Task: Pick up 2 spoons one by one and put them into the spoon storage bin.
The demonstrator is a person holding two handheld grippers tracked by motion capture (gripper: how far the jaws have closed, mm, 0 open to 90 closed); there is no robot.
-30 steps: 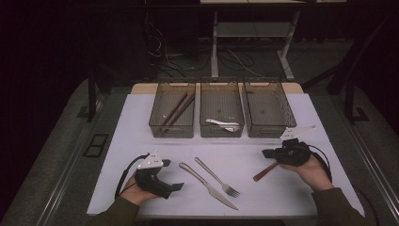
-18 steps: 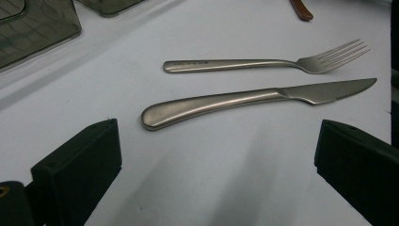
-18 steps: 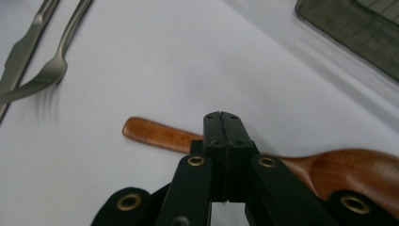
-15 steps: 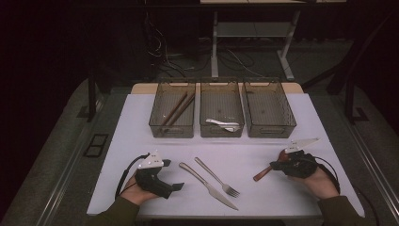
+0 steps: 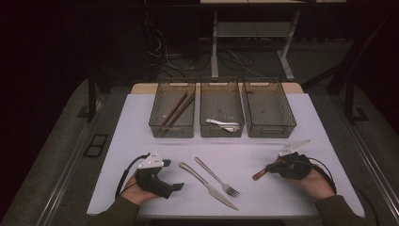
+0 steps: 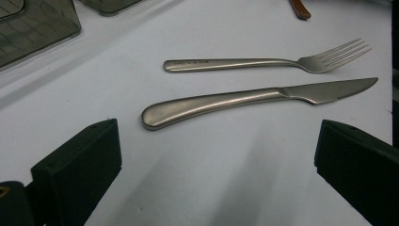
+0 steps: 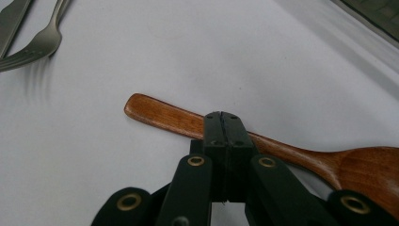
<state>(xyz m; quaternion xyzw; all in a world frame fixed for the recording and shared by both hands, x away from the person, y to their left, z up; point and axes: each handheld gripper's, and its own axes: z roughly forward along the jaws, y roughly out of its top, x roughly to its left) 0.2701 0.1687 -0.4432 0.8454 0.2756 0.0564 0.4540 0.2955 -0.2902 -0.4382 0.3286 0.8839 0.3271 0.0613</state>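
Right gripper (image 7: 222, 115) jaws pressed together over wooden spoon (image 7: 301, 157) handle, spoon low at the tabletop's (image 5: 244, 160) right front edge; left gripper (image 6: 214, 155) jaws wide apart, empty, facing knife (image 6: 244, 101).

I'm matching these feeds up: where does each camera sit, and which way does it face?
High view: above the person's side, looking forward and down at the white table; both forearms and claws show.
Left gripper view: on the left claw, facing the steel knife and steel fork; open black jaws show.
Right gripper view: on the right claw, over the brown wooden spoon; shut jaws show.
All share the fork.
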